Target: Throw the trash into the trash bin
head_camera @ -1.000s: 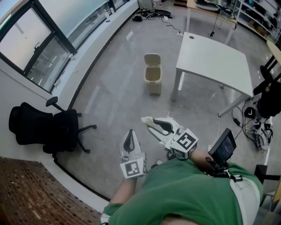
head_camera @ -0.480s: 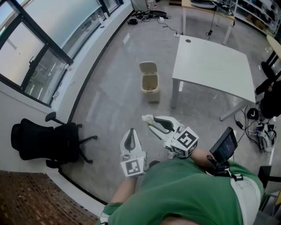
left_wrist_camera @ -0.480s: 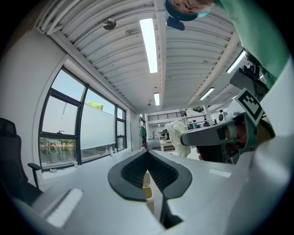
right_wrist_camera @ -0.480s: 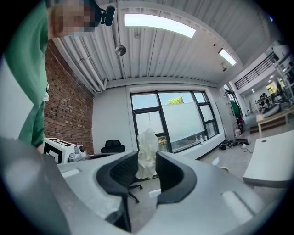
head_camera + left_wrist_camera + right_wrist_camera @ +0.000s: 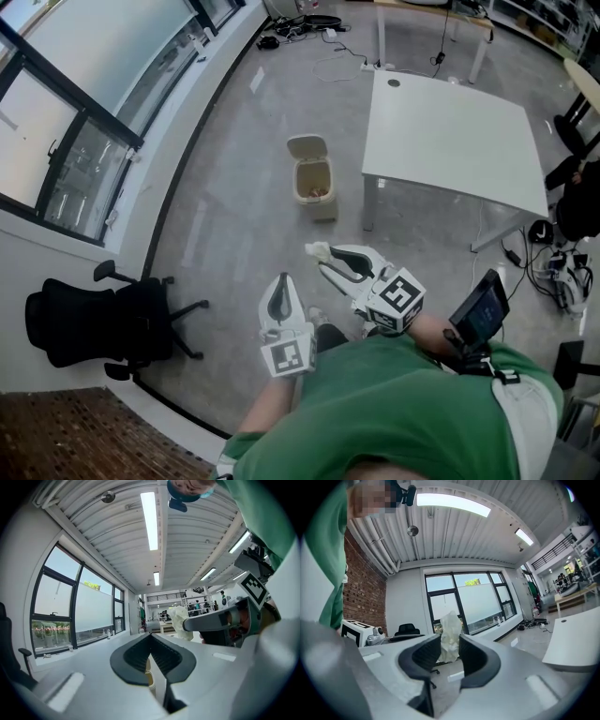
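Closer than a second ago, the trash bin [image 5: 312,187] is now seen lower and larger in the head view, while both grippers are held before the body much as they were. In that view the bin stands on the floor with its lid [image 5: 305,147] raised, just beside a leg of the white table [image 5: 450,141]. The right gripper [image 5: 324,259] points toward the bin from well short of it, with the crumpled white trash [image 5: 315,250] carried at its tips. The left gripper [image 5: 278,284] is held alongside, farther from the bin. In the left gripper view, the left gripper [image 5: 151,638] is shown with its jaws pressed together on nothing, and the trash [image 5: 180,620] is seen off to the side in the other tool. In the right gripper view, the right gripper [image 5: 450,644] is shown pinching the trash [image 5: 451,625] between its pads, with most of the wad standing free above them. A slip during the carry is judged possible, since only the lower part of a light, soft wad is gripped. If the trash were released before the bin's opening is reached, it would probably land on the floor. The raised lid and the table leg beside the bin could also be struck on the approach, and the bin tipped.
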The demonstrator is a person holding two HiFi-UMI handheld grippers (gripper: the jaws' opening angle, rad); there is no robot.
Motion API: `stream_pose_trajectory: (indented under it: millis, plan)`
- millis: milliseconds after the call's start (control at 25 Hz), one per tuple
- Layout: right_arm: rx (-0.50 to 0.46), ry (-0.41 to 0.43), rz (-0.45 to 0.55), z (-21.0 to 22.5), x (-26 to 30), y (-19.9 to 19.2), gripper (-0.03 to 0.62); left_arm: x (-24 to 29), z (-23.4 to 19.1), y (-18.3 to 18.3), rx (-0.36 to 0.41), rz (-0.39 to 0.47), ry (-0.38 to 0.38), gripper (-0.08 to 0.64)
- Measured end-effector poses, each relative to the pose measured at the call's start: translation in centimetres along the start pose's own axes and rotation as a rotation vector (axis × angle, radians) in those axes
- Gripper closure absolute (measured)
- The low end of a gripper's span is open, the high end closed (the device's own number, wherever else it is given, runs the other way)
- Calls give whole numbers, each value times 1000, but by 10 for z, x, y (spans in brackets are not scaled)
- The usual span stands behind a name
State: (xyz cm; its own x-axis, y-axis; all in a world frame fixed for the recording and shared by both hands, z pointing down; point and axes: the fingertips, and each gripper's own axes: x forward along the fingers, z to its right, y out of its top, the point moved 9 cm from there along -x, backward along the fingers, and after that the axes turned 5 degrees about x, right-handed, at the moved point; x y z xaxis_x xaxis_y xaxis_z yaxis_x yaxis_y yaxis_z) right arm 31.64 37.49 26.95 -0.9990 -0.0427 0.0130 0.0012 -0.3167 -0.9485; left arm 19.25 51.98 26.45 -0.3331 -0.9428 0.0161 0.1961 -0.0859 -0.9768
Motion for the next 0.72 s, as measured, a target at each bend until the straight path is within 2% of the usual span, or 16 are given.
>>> stream_pose_trajectory:
  millis: [240, 720]
  plan:
    - [4, -69, 8, 25, 41, 8, 469, 49, -28, -9, -12, 3, -85, 555]
    - [-23, -183, 40, 41, 145, 26, 469, 128, -123, -26, -26, 45, -201, 555]
